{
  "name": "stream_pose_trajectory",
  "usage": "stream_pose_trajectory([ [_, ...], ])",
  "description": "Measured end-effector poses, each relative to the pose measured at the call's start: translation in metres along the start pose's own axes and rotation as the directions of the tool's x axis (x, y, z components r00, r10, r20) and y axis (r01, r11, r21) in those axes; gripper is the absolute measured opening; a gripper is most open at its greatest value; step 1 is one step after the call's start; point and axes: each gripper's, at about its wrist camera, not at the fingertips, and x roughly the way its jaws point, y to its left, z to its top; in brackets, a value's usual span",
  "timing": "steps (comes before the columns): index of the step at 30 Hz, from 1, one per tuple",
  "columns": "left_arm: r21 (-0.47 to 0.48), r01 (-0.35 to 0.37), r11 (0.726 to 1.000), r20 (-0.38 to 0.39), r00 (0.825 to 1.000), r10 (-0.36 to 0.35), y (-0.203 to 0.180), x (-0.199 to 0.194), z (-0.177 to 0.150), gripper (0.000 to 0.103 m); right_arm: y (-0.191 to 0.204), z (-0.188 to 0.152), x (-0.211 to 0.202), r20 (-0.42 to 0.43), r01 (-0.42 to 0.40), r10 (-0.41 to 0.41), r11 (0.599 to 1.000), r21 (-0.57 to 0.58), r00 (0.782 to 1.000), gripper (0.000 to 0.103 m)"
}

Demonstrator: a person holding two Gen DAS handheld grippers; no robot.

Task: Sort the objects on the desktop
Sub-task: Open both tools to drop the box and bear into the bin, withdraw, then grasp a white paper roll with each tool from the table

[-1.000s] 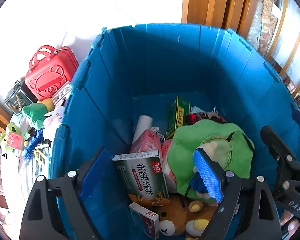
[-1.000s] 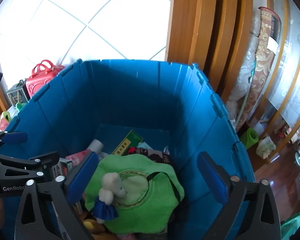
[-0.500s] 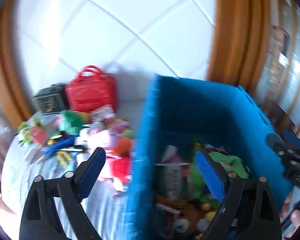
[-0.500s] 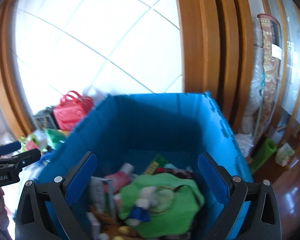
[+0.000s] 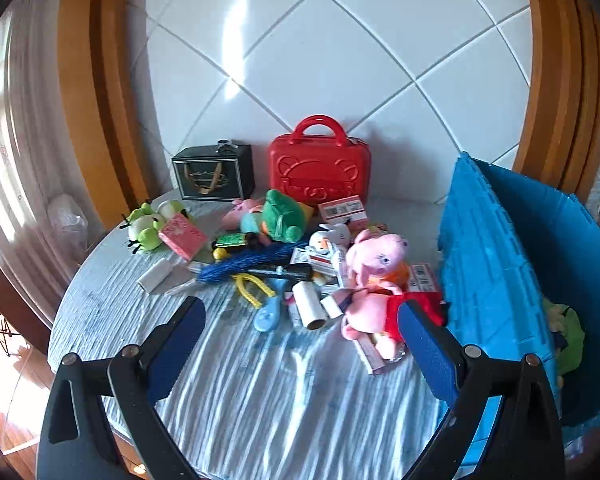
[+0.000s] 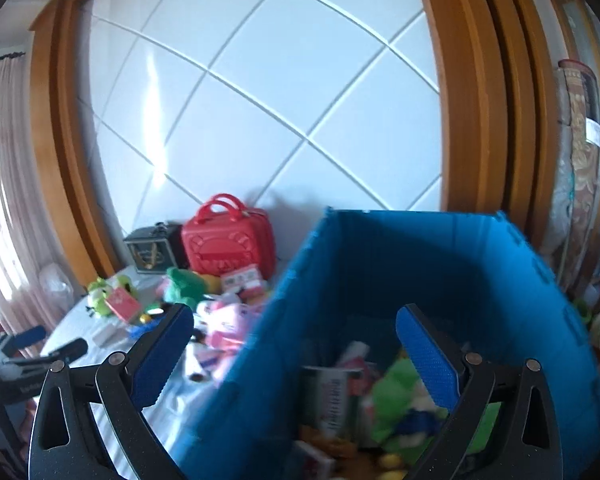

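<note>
My left gripper point(image 5: 300, 312) hangs open over the round table point(image 5: 240, 380) with nothing between its fingers. Just beyond it lies a heap of small things: a pink pig plush point(image 5: 374, 264), a white roll point(image 5: 308, 304), yellow pliers point(image 5: 252, 286), a green plush point(image 5: 284, 216) and card boxes. The blue crate point(image 5: 496, 264) stands at the table's right. My right gripper point(image 6: 294, 316) is open and bare above the crate's point(image 6: 420, 264) near left wall. Inside the crate lie a green plush point(image 6: 400, 384) and a medicine box point(image 6: 332, 396). In the right wrist view the left gripper point(image 6: 40, 348) shows at the far left.
A red carry case point(image 5: 318, 172) and a black box point(image 5: 214, 174) stand at the back against the white tiled wall. A frog plush point(image 5: 148, 226) and a pink box point(image 5: 182, 236) lie at back left. Wooden frames flank the wall; curtains hang on the left.
My left gripper swung left out of the crate and now faces the table heap. The right gripper rose and turned left, so the table came into its view.
</note>
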Motion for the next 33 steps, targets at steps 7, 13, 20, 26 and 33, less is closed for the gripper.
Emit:
stream_pose_trajectory([
  [7, 0.0, -0.004, 1.0, -0.012, 1.0, 0.004, 0.148, 0.024, -0.015, 0.098, 0.127, -0.032, 0.019, 0.021, 0.019, -0.019, 1.0, 0.002, 1.0, 0.103],
  [13, -0.009, -0.053, 0.999, -0.082, 0.995, 0.052, 0.246, 0.055, -0.025, 0.098, 0.2, -0.064, 0.059, -0.089, 0.039, -0.038, 0.999, 0.014, 0.995, 0.103],
  [20, -0.053, -0.102, 0.993, -0.177, 0.98, 0.091, 0.316, 0.103, -0.044, 0.098, 0.231, -0.103, 0.134, -0.277, 0.062, -0.065, 0.998, -0.019, 0.959, 0.103],
  [26, -0.057, -0.151, 0.987, -0.257, 0.957, 0.131, 0.34, 0.156, -0.05, 0.098, 0.233, -0.123, 0.199, -0.382, 0.037, -0.039, 0.999, -0.012, 0.923, 0.103],
  [33, -0.027, -0.177, 0.984, -0.347, 0.925, 0.157, 0.355, 0.238, -0.045, 0.098, 0.219, -0.15, 0.285, -0.514, 0.023, -0.018, 1.0, 0.002, 0.857, 0.103],
])
